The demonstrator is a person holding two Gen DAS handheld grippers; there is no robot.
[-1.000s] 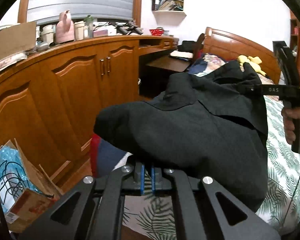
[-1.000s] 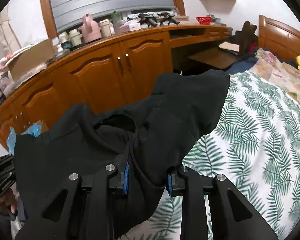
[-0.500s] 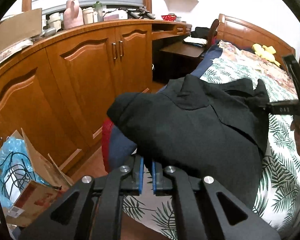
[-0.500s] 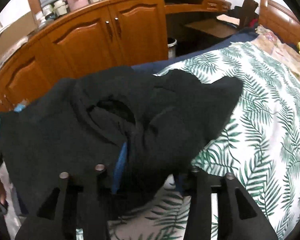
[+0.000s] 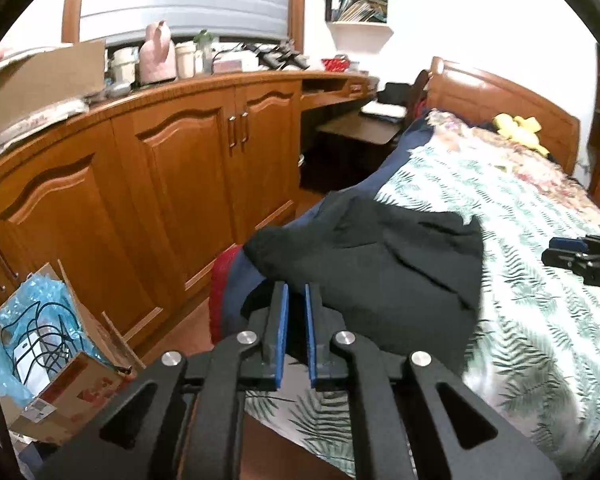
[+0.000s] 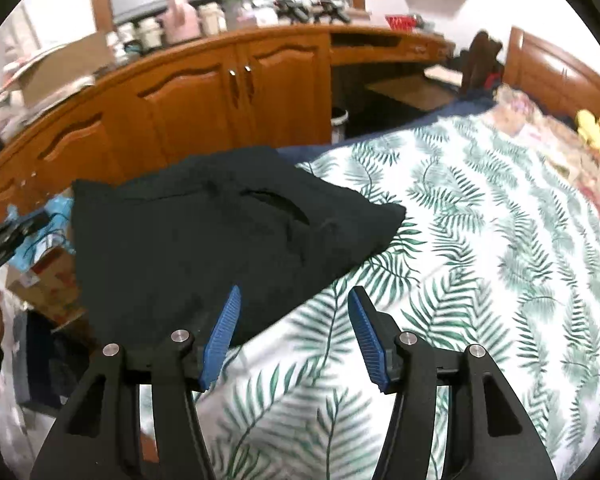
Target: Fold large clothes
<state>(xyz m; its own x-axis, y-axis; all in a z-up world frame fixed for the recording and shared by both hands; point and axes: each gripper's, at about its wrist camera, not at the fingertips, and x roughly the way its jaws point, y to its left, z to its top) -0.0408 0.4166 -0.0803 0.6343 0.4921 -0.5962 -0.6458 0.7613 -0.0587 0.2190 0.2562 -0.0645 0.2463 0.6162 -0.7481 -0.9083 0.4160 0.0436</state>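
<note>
Black garment (image 6: 220, 232) on white bedsheet (image 6: 480, 260) w/ green fern print; orange-brown wood cabinets (image 5: 180, 168).

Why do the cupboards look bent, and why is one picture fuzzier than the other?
Both wrist views use fisheye lenses, so the straight wooden cupboards bow and black corners frame each picture. The right wrist view is smeared by motion, blurring the leaf-print bedspread and the countertop clutter; the left wrist view is sharper, with the black garment crisp.

Garment (image 6: 220, 236) on bed (image 6: 480, 240), cabinets (image 6: 204, 100) behind
</note>
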